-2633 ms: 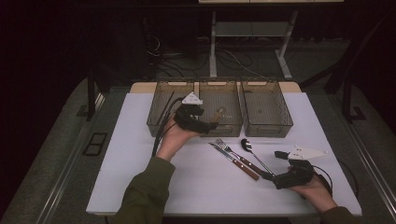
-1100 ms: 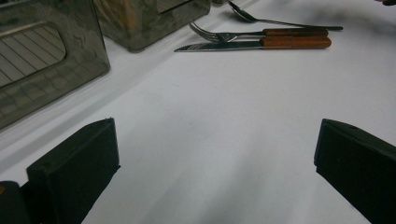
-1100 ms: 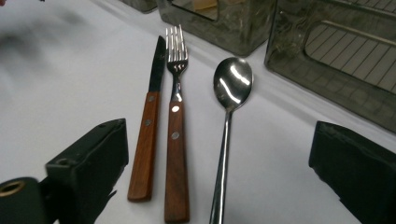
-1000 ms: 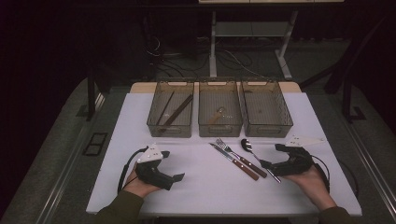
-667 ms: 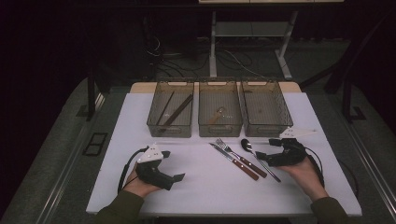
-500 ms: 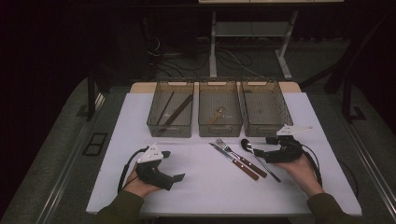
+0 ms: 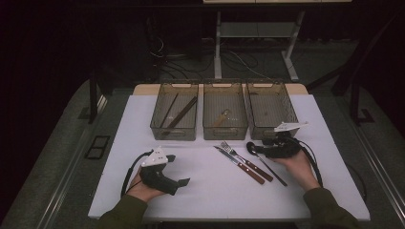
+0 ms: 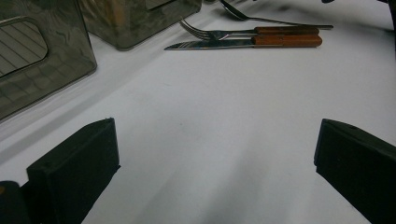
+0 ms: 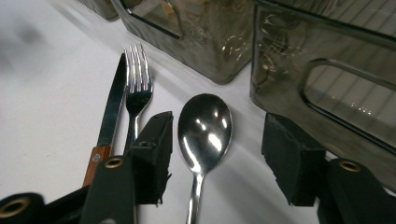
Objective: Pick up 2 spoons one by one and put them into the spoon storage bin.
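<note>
Right hand-held gripper (image 9: 215,154) now astride spoon (image 9: 204,128)

Dim room, only the white table (image 7: 205,191) lit from overhead; glare on spoon (image 9: 205,128), near jaws soft-focused, faint shadows, high view grainy, dark edges.

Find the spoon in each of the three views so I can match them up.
High view: spoon right of centre, bowl by the right gripper.
Left gripper view: top edge, beyond the fork.
Right gripper view: centre, between the black jaws, untouched.
Shared landmark: the fork lying beside the knife.
</note>
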Demonstrator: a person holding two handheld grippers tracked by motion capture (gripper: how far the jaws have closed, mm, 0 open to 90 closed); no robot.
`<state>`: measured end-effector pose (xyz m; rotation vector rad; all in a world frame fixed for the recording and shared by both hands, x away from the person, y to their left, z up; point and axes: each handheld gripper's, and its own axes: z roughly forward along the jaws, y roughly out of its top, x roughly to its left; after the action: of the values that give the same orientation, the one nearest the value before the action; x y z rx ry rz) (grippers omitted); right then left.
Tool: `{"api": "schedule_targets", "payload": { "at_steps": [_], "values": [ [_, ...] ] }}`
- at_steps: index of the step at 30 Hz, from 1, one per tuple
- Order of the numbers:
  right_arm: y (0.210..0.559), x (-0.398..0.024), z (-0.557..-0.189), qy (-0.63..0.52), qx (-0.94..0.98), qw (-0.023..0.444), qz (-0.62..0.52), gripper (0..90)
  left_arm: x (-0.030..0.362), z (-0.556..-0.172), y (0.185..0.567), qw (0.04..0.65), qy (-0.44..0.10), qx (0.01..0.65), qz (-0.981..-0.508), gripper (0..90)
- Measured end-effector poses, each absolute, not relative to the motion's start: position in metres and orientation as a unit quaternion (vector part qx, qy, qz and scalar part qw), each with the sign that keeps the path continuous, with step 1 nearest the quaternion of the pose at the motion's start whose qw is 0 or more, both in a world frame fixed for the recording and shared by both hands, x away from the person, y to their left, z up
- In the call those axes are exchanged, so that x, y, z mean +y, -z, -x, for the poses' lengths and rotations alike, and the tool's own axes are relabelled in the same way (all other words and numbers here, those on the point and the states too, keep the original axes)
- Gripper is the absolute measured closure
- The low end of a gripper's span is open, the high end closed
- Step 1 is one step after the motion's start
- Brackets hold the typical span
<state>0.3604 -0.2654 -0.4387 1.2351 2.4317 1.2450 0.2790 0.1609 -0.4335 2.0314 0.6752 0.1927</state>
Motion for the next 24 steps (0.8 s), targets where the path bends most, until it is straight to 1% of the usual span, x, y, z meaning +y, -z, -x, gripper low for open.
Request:
{"api": "schedule_targets", "payload": {
  "at_steps": [4,13,20,24],
  "values": [
    [0.442,-0.259,-0.366,-0.410,0.812,0.063,-0.411,47.7,0.161,-0.279,0.434,0.477,-0.078,0.276,-0.831,0.0],
    [0.448,-0.249,-0.376,-0.397,0.821,0.058,-0.406,50.6,0.160,-0.279,0.434,0.476,-0.075,0.274,-0.832,0.0],
    [0.452,-0.241,-0.377,-0.387,0.828,0.061,-0.400,51.6,0.160,-0.279,0.434,0.476,-0.074,0.273,-0.833,0.0],
    [0.452,-0.240,-0.375,-0.382,0.833,0.073,-0.393,52.6,0.160,-0.279,0.434,0.476,-0.073,0.273,-0.833,0.0]
  ]
}}
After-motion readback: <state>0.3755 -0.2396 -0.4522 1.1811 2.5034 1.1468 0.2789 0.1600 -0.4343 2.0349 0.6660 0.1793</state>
